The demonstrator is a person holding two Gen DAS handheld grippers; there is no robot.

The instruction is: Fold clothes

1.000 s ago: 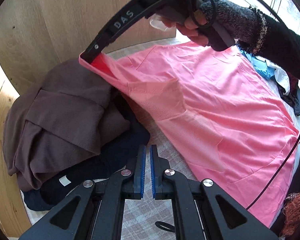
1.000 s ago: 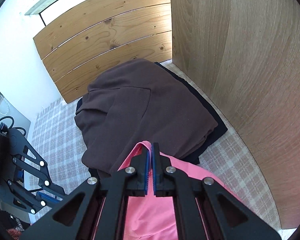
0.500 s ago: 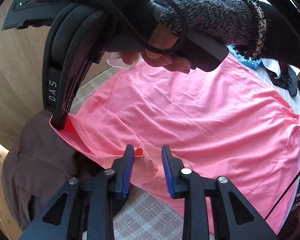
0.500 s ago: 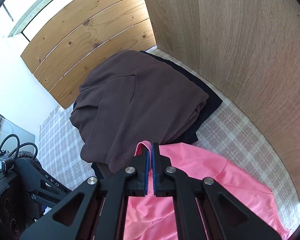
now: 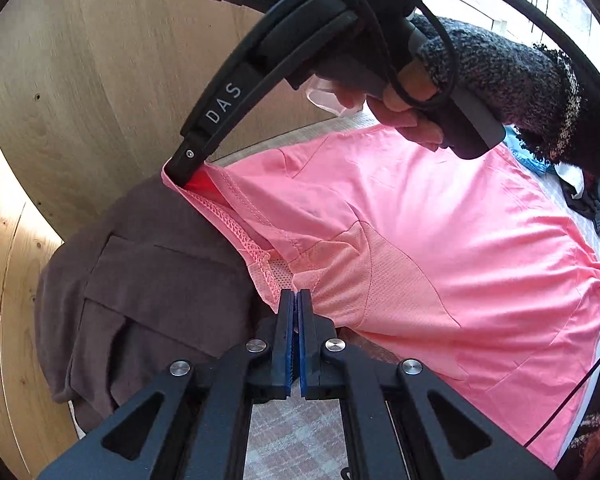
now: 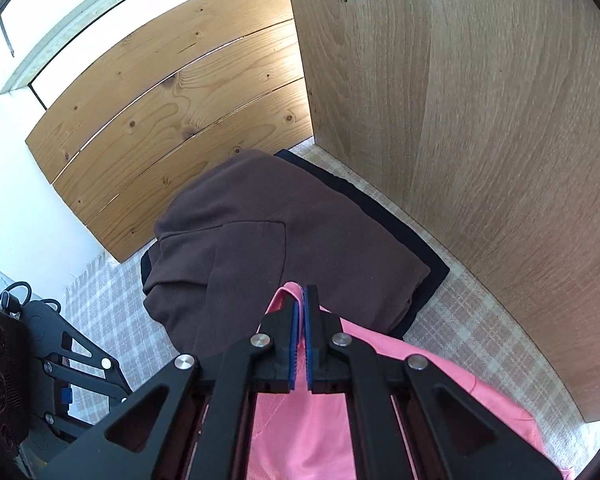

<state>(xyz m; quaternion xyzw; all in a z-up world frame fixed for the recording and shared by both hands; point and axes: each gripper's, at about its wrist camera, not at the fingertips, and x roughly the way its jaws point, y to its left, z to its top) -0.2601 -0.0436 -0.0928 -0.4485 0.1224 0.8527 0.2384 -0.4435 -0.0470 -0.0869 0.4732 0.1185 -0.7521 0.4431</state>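
Left wrist view, left to right: wood panel (image 5: 100,80) fills the upper left; below it a folded brown garment (image 5: 148,280) sits mid-left on the checked cloth surface (image 5: 292,432). Left gripper (image 5: 297,300) at bottom centre, jaws closed, pinching the pink shirt (image 5: 440,248) at its mesh edge, which overlaps the brown garment's right side. Right gripper (image 5: 184,164) comes in from top centre, its tip clamped on the shirt's corner in the centre left of the frame, that corner lifted above the brown garment. A hand (image 5: 404,116) in a dark knit sleeve (image 5: 508,92) holds it, upper right. Shirt spreads across the right half; a few other clothes (image 5: 580,196) at the far right edge, too small to tell apart

Right wrist view, left to right: left gripper's body (image 6: 28,360) at lower left; pine planks (image 6: 168,108) upper left; brown garment (image 6: 284,240) in the centre, stacked on a navy one (image 6: 432,276). Right gripper (image 6: 301,300) at bottom centre, closed on pink fabric (image 6: 308,432) that runs to the lower right. Large wood panel (image 6: 480,140) on the right
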